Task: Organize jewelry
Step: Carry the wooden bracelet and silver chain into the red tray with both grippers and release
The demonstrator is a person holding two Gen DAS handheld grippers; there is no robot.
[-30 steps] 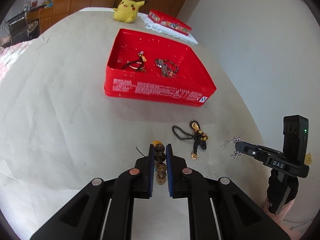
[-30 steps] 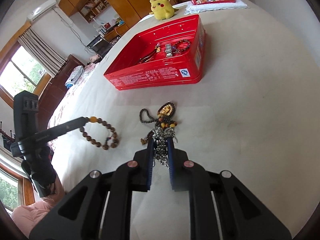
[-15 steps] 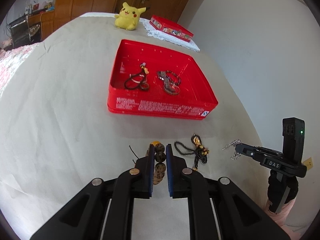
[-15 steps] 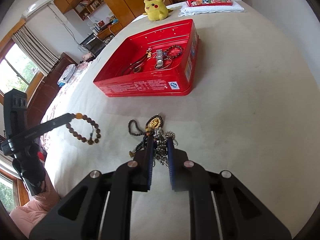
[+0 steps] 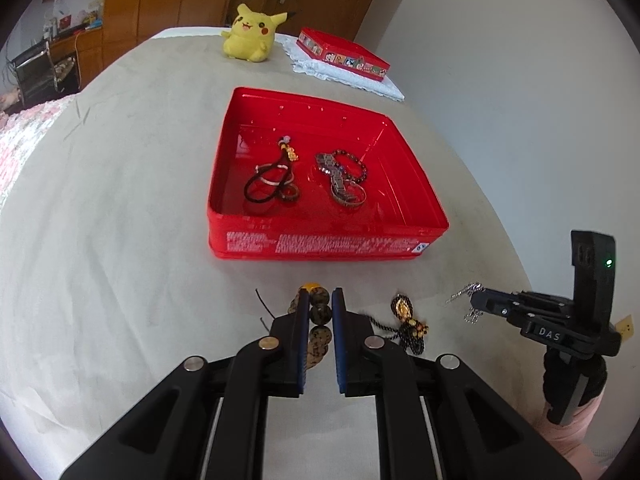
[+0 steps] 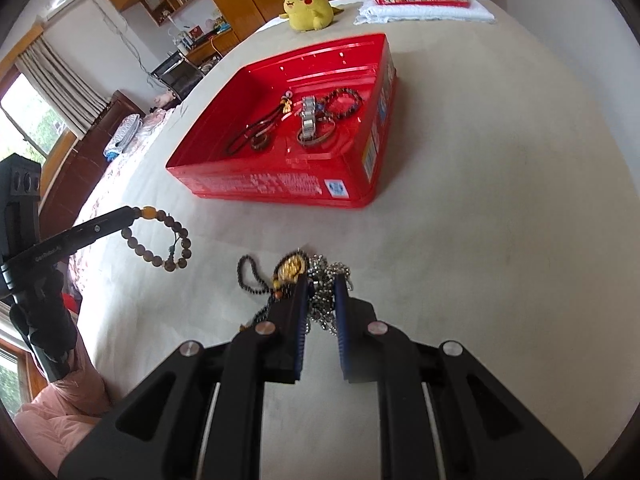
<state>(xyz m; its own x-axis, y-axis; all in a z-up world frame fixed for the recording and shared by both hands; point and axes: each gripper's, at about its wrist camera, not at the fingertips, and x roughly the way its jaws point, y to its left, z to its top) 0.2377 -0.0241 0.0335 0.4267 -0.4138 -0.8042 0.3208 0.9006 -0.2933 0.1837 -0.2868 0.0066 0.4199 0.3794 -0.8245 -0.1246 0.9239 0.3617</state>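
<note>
Both grippers advanced toward red tin (image 5: 320,246). Left gripper (image 5: 320,308) clamped on bead bracelet (image 5: 320,312); right gripper (image 6: 320,292) clamped on silver chain (image 6: 326,280). Tin lies at your 12 o'clock, left hand nearer. Black necklace (image 5: 408,320) remains on bed.

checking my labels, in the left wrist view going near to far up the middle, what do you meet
left gripper shut on brown bead bracelet → open red tin tray with jewelry → yellow plush toy
</note>
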